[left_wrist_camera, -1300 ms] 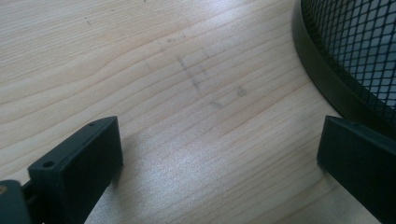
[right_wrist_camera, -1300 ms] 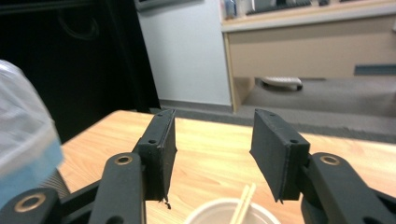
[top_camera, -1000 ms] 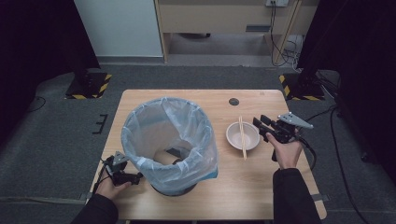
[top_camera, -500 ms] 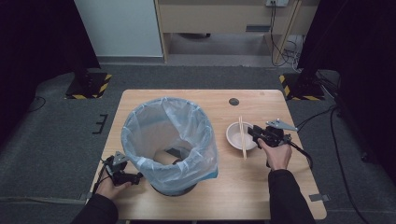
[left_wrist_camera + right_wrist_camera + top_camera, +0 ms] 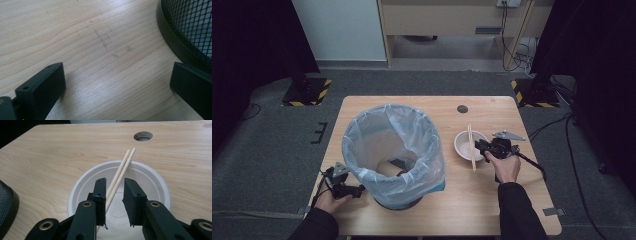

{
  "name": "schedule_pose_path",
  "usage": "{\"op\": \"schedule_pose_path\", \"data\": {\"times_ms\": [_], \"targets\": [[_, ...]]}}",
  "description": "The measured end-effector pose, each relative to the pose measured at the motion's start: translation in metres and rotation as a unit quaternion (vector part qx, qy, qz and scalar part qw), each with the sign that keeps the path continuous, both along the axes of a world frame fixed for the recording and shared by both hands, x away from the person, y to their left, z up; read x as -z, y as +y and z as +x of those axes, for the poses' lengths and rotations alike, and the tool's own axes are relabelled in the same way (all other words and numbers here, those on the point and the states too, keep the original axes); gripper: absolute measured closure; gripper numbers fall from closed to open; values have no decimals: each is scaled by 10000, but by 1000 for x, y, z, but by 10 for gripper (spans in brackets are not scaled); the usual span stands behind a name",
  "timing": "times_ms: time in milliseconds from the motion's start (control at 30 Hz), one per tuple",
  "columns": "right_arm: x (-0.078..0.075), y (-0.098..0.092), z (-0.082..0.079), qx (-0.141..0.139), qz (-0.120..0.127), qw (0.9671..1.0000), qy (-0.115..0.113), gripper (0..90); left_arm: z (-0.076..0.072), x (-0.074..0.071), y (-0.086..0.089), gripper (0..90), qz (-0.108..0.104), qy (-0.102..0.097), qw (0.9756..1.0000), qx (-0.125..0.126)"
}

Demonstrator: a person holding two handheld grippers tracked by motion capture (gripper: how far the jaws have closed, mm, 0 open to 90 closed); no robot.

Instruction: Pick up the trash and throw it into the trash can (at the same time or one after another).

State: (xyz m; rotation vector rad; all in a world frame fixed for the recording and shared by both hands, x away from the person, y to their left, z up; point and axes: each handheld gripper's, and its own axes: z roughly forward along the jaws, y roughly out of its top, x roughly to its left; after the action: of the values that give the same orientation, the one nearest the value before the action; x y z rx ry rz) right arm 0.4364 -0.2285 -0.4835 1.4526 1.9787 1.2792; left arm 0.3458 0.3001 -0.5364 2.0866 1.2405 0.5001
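A white bowl (image 5: 462,143) (image 5: 156,182) sits on the right half of the wooden table (image 5: 512,200), with a pair of wooden chopsticks (image 5: 470,136) (image 5: 126,160) lying across it. My right gripper (image 5: 480,146) (image 5: 115,182) reaches low over the bowl from its right. Its jaws have just been closing and stand either side of the chopsticks. The left jaw is at them and a gap is left at the right jaw. My left gripper (image 5: 358,190) (image 5: 117,75) rests open on the table beside the base of the bin (image 5: 392,150).
The bin is a black mesh basket (image 5: 190,25) lined with a pale blue plastic bag, standing left of the bowl. A round cable hole (image 5: 462,108) (image 5: 143,135) lies in the table behind the bowl. Bare wood lies in front of the bowl.
The right gripper has come down and leftward to the bowl, and its jaws have narrowed around the chopsticks. The left gripper has stayed where it was.
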Motion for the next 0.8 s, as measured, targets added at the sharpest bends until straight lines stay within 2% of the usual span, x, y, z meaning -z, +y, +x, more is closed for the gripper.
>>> {"op": "schedule_pose_path", "data": {"times_ms": [267, 800], "targets": [[4, 5, 2, -96, -78, 9998, 143, 739, 0, 0, 0, 0, 1, 1, 10000, 0], [9, 7, 4, -164, -224, 9993, 264, 737, 0, 0, 0, 0, 1, 0, 10000, -1]]}}
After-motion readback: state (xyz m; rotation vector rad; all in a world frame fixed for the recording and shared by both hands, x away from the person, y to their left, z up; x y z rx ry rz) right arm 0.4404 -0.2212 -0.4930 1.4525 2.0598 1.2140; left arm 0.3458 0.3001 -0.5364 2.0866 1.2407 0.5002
